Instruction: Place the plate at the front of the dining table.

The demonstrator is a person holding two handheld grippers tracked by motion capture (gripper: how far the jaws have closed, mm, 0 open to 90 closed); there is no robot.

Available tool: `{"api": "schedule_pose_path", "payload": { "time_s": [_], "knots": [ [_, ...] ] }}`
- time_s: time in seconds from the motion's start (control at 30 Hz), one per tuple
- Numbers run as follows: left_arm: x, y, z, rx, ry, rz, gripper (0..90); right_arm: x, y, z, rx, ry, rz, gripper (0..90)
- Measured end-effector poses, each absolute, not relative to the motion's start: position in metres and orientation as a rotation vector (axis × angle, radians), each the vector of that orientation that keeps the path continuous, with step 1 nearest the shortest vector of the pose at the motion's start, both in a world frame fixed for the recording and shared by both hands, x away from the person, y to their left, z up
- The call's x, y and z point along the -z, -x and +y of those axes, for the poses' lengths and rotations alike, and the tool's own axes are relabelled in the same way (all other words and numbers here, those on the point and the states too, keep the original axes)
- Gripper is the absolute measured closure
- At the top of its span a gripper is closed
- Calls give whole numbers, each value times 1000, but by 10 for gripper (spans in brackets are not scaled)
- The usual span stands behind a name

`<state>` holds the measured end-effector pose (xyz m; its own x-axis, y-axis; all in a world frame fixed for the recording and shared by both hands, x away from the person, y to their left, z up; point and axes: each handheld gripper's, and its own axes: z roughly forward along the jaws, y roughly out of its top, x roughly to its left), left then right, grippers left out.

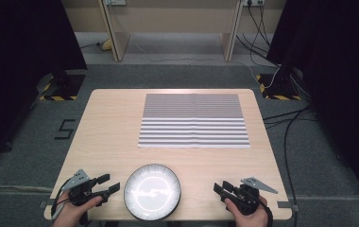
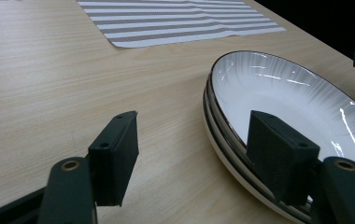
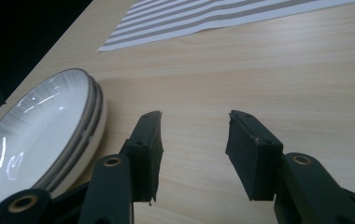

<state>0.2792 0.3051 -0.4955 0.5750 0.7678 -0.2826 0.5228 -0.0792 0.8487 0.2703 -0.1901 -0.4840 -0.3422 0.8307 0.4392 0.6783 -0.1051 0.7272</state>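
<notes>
Both tongs open, plates waiting between them

Left tongs (image 1: pixel 112 183) sit at the lower left of the high view and right tongs (image 1: pixel 219 187) at the lower right, both with jaws apart and holding nothing. Plates (image 1: pixel 152 191), stacked, rest at the bottom middle of the table (image 1: pixel 106 127), just beside the left tongs. It looks like the start: nothing is picked up yet. Next, I think, one jaw must slip under the top plate's rim and pinch it gently. A striped mat (image 1: pixel 194 120) lies flat farther up, well apart. Grey floor (image 1: pixel 168 75), cables and dark curtains sit around the table.
</notes>
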Motion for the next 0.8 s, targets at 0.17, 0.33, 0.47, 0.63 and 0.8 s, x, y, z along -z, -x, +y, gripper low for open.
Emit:
{"api": "schedule_pose_path", "payload": {
  "time_s": [0.17,0.33,0.47,0.63,0.8],
  "knots": [
    [493,-277,298,-246,-1741,1057,349,476,-276,-172,-1421,-1639,2070,595],
    [492,-278,295,-224,-1739,1048,338,472,-283,-157,-1430,-1608,2124,631],
    [491,-278,293,-231,-1758,1041,342,470,-286,-145,-1427,-1585,2170,655],
    [491,-277,289,-218,-1782,1048,362,469,-289,-130,-1435,-1567,2221,680],
    [492,-275,285,-189,-1791,1060,395,469,-294,-112,-1453,-1549,2267,714]
  ]
}}
